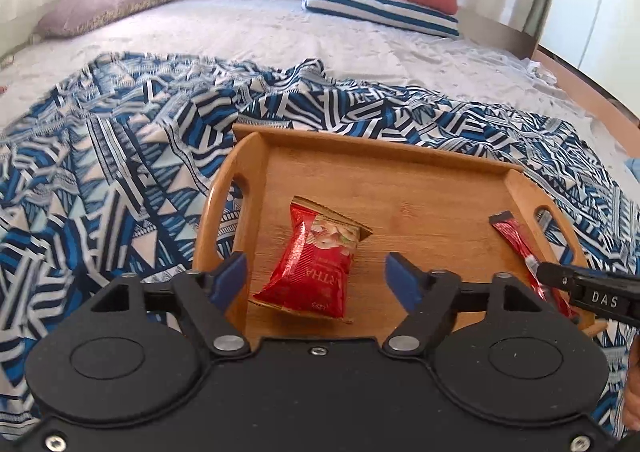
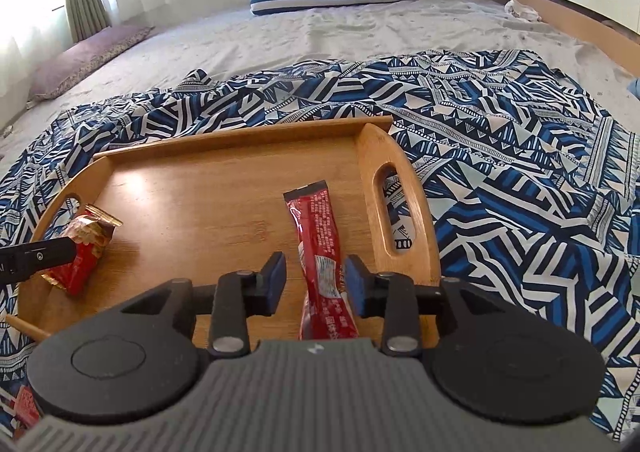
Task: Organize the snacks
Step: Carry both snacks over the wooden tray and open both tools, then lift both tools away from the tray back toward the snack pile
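Left gripper [image 1: 316, 272] wide apart, astride red snack pouch [image 1: 312, 258] flat on wooden tray [image 1: 400, 188], long axis running away from claw. Right gripper [image 2: 314, 280] parted, pads clear of red stick sachet [image 2: 320, 248] lying lengthwise between them, far end toward tray's back wall.

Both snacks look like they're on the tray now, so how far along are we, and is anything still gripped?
Done: the red snack pouch and the red stick packet both lie on the wooden tray.
In hand: nothing; the left hand-held gripper and the right hand-held gripper stand open, pads clear of each snack.
Left: another red packet lies off the tray on the patterned cloth.
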Demonstrator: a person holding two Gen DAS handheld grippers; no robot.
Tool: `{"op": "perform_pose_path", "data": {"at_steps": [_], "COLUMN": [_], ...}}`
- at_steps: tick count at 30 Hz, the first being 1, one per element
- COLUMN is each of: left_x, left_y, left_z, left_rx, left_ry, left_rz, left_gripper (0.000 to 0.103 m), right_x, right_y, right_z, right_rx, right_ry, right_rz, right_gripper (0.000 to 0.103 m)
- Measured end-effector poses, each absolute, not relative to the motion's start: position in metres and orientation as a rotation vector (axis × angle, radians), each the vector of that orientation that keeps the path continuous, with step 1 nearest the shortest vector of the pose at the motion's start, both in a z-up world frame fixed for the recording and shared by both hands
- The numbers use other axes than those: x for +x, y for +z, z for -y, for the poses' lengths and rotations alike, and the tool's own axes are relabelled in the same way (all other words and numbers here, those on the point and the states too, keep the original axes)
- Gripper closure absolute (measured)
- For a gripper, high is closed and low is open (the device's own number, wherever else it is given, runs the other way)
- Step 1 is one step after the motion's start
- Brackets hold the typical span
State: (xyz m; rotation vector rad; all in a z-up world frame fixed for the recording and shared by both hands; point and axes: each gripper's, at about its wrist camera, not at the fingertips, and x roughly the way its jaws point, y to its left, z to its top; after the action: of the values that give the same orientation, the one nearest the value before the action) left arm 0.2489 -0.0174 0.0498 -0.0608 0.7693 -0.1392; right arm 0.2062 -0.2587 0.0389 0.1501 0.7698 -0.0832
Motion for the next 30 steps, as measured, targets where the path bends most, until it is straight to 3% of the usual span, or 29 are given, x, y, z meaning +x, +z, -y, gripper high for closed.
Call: {"op": "perform_pose_path", "data": {"at_steps": [9, 22, 30], "left_x": [0.195, 0.104, 0.061], "left_y": [0.082, 0.087, 0.070], "left_z": [0.019, 0.008, 0.000], "left_rx": [-0.003, -0.002, -0.012], "left_ry": [-0.197, -0.214, -0.205], "left_rz": [-0.691, -0.628, -0.635], "left_gripper": [0.009, 0.006, 0.006], "right_x": [0.161, 0.078, 0.033], "right_y": [0.067, 0.078, 0.069], "right_z": [0.244, 0.223, 0.206], "right_rx": [0.093, 0.056, 0.007], "right_ry": [-0.013, 0.072, 0.082], "right_rz": [-0.701, -0.611, -0.570], "right_gripper": [0.033, 0.019, 0.016]}}
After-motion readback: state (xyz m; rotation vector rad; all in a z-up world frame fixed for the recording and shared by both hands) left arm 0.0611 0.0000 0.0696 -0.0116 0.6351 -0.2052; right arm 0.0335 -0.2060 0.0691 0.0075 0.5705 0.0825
